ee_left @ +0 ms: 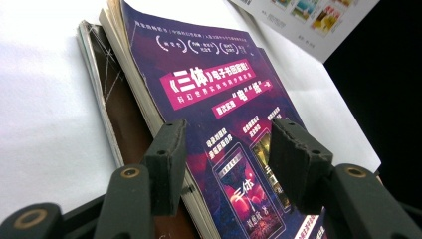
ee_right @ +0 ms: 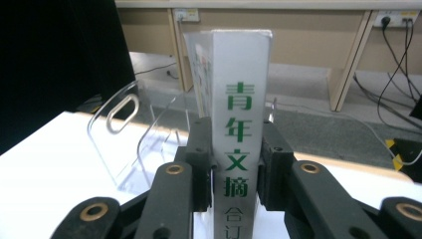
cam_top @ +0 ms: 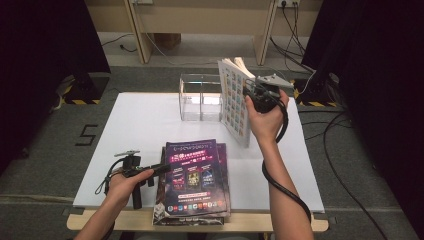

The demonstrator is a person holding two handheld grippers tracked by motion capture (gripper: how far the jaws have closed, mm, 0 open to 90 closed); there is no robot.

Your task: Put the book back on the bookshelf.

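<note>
White table [cam_top: 140,120], right gripper [ee_right: 235,164] clamping upright book [ee_right: 241,124], left gripper [ee_left: 226,164] apparently apart over magazines [ee_left: 214,99]

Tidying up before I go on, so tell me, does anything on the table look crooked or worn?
Yes. The stack of magazines overhangs the table's front edge, and the bottom one's cover looks cracked and worn.

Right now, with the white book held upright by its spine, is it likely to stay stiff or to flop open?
The white book looks thick-spined, so it probably stays fairly stiff. The right hand-held gripper clamps only its spine; in the high view the pages fan at the top, so it may splay open. It is probably rather heavy.
</note>
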